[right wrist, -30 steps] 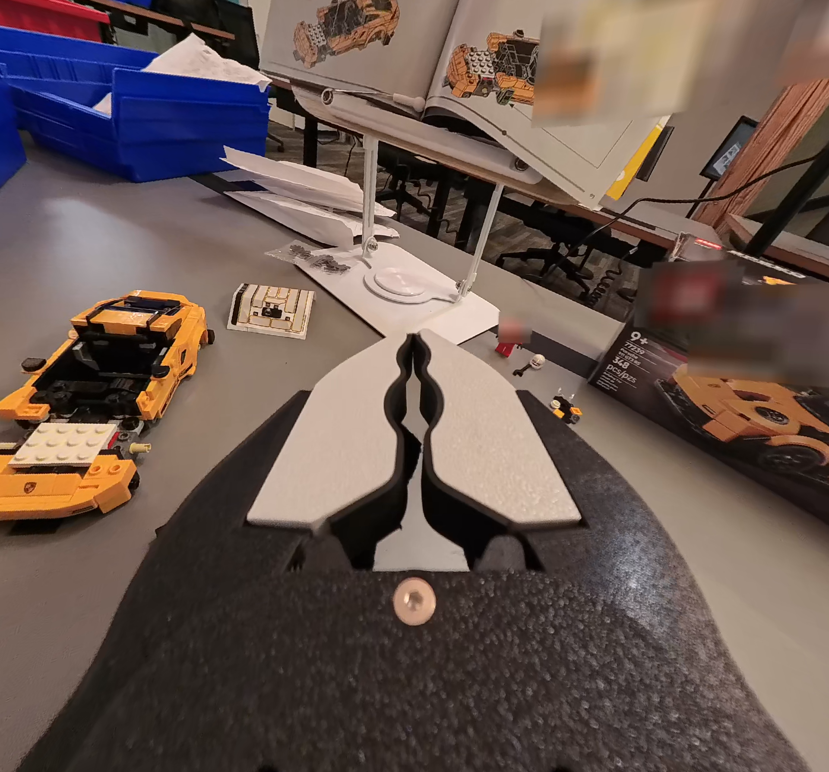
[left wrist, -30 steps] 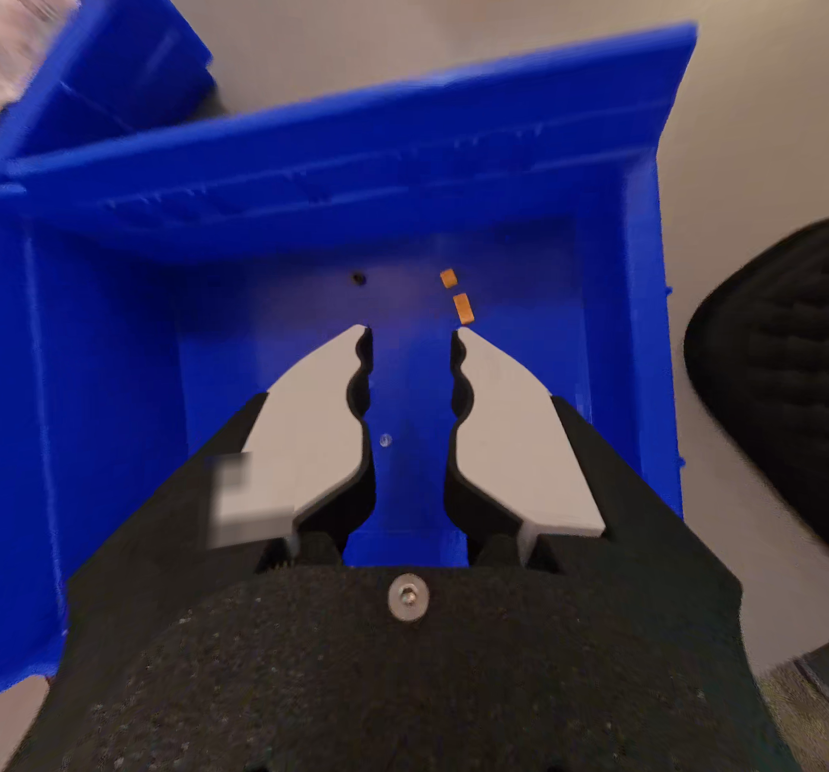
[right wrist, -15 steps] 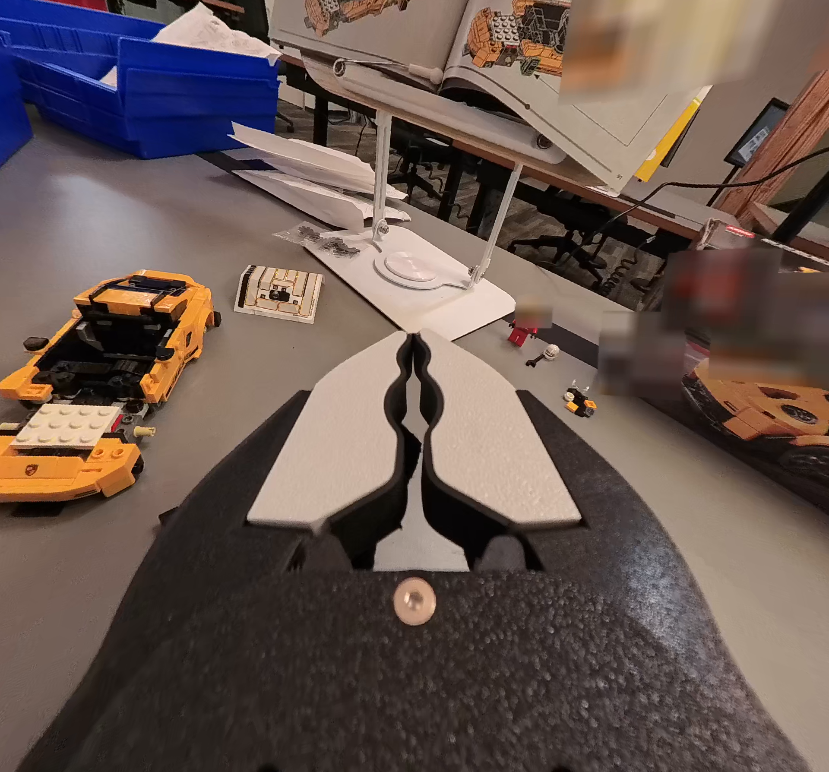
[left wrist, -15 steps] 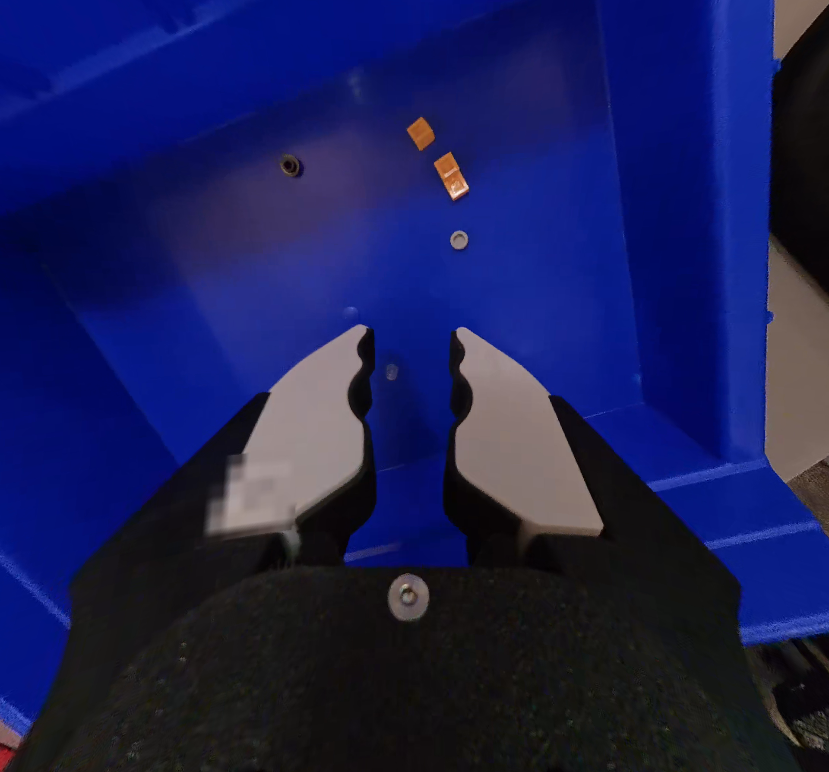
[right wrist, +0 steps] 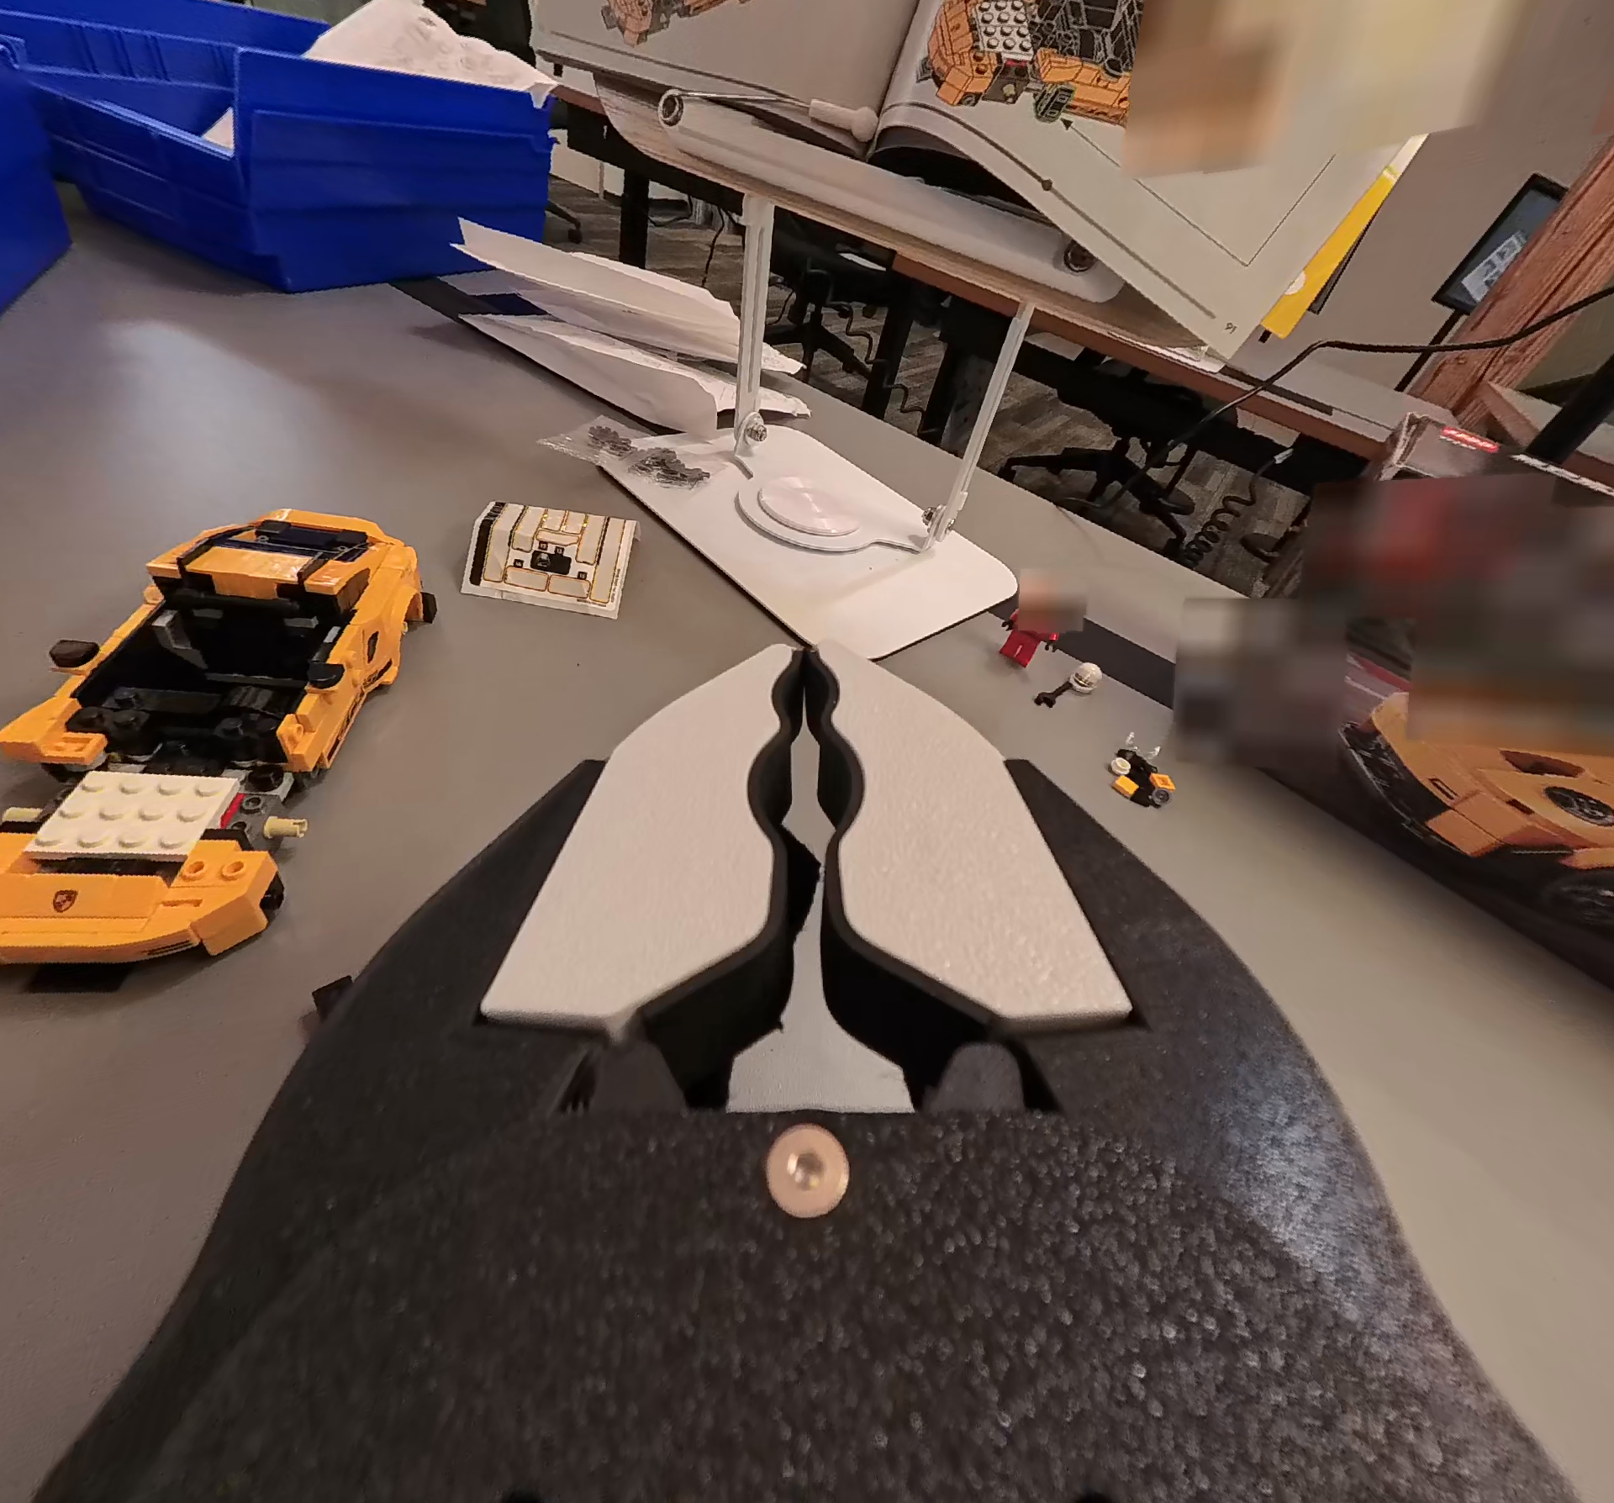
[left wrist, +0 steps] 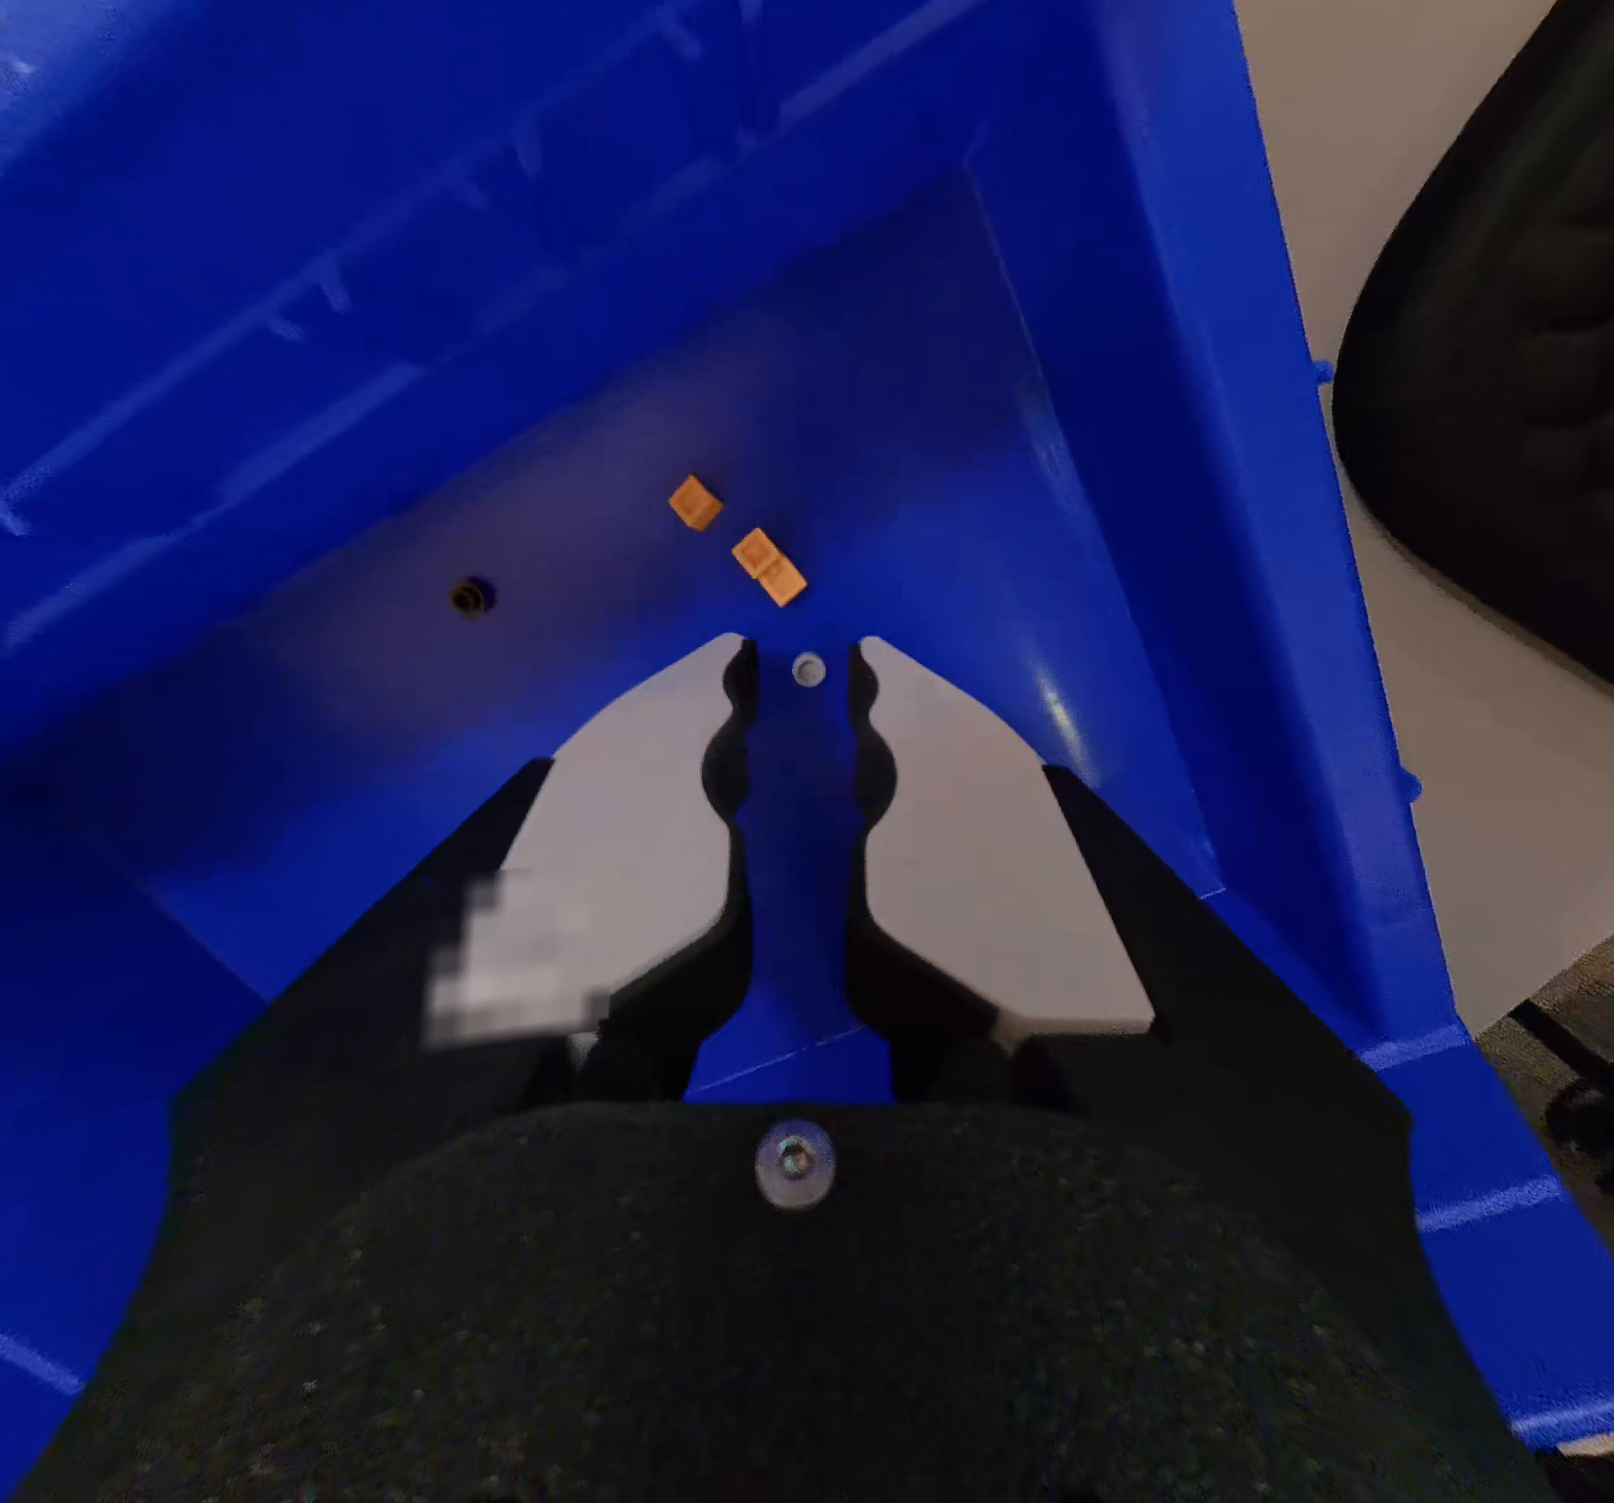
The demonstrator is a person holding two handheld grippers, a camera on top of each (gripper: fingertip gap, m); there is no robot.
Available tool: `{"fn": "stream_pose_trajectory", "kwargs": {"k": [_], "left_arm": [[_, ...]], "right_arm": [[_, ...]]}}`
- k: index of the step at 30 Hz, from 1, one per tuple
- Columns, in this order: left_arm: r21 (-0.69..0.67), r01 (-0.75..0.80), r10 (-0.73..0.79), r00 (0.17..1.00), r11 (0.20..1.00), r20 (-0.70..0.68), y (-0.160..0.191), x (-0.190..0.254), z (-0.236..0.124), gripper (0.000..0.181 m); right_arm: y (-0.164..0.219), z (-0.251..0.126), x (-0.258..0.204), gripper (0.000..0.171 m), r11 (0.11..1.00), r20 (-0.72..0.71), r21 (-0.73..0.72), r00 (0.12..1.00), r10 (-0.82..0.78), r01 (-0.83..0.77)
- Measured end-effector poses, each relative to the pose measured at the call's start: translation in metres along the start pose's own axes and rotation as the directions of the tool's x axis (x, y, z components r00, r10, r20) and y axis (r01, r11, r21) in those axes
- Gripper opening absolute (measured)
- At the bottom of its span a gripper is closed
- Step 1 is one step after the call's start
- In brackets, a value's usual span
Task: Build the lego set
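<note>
Left gripper (left wrist: 802, 651): inside a deep blue plastic storage bin (left wrist: 1127, 378), jaws parted by a narrow gap, holding nothing. A small grey round stud piece (left wrist: 809, 670) lies on the bin floor between the two fingertips, not visibly touched by either. Just beyond it, a pair of small orange square pieces (left wrist: 769, 566) set together, and a single orange square piece (left wrist: 695, 501) a little farther on. A small black ring-shaped piece (left wrist: 472, 595) lies apart to the left. The bin's side walls stand close on both sides of the gripper.

Right gripper (right wrist: 803, 654): held over the grey worktop (right wrist: 262, 413), jaws closed tip to tip, nothing between them.

Partly built orange and black lego car (right wrist: 201, 727): on the worktop to the left, with a white studded plate near its front; cabin open on top.

Sticker sheet (right wrist: 548, 557): flat, beyond the car.

White metal book stand (right wrist: 821, 527): ahead of the right gripper, carrying an open instruction booklet (right wrist: 943, 20) above.

Clear bags of small dark parts (right wrist: 642, 452): on the stand's base edge.

White paper bags (right wrist: 611, 317): torn, behind the stand.

Second blue plastic bin (right wrist: 349, 151): far left, paper inside.

Red minifigure (right wrist: 1031, 636), small white helmet piece (right wrist: 1086, 678), small orange and black sub-assembly (right wrist: 1140, 780): loose on the worktop to the right.

Set box printed with an orange car (right wrist: 1485, 806): far right.
</note>
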State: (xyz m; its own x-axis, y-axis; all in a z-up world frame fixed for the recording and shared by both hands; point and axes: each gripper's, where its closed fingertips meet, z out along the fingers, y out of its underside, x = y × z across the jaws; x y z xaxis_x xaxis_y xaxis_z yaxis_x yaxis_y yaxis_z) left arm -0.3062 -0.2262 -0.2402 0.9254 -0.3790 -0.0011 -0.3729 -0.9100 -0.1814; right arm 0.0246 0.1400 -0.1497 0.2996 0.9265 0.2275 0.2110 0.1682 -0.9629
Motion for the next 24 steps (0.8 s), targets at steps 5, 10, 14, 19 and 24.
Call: {"fn": "stream_pose_trajectory", "kwargs": {"k": [5, 10, 14, 19, 24], "left_arm": [[-0.009, 0.031, -0.031, 0.999, 0.999, -0.014, -0.006, -0.002, 0.009, 0.027], [-0.024, 0.038, -0.039, 0.999, 0.999, -0.01, -0.01, -0.006, 0.012, 0.028], [-0.005, 0.097, -0.097, 0.995, 0.995, -0.017, -0.016, -0.013, 0.011, 0.027], [0.013, 0.199, -0.198, 0.978, 0.98, -0.06, -0.022, -0.016, 0.014, 0.025], [0.002, 0.184, -0.184, 0.983, 0.983, -0.01, -0.018, -0.02, 0.015, 0.009]], "right_arm": [[0.001, 0.0, -0.001, 0.0, 1.0, 0.006, -0.004, 1.0, 0.0, 0.0], [0.001, 0.001, -0.001, 0.0, 1.0, 0.008, -0.007, 1.0, -0.001, 0.001], [0.002, 0.001, -0.002, 0.0, 1.0, 0.009, -0.01, 1.0, -0.003, 0.004], [0.002, 0.001, -0.001, 0.0, 1.0, 0.012, -0.009, 1.0, -0.001, 0.001], [0.001, 0.0, -0.001, 0.0, 1.0, 0.013, -0.005, 1.0, 0.0, 0.0]]}}
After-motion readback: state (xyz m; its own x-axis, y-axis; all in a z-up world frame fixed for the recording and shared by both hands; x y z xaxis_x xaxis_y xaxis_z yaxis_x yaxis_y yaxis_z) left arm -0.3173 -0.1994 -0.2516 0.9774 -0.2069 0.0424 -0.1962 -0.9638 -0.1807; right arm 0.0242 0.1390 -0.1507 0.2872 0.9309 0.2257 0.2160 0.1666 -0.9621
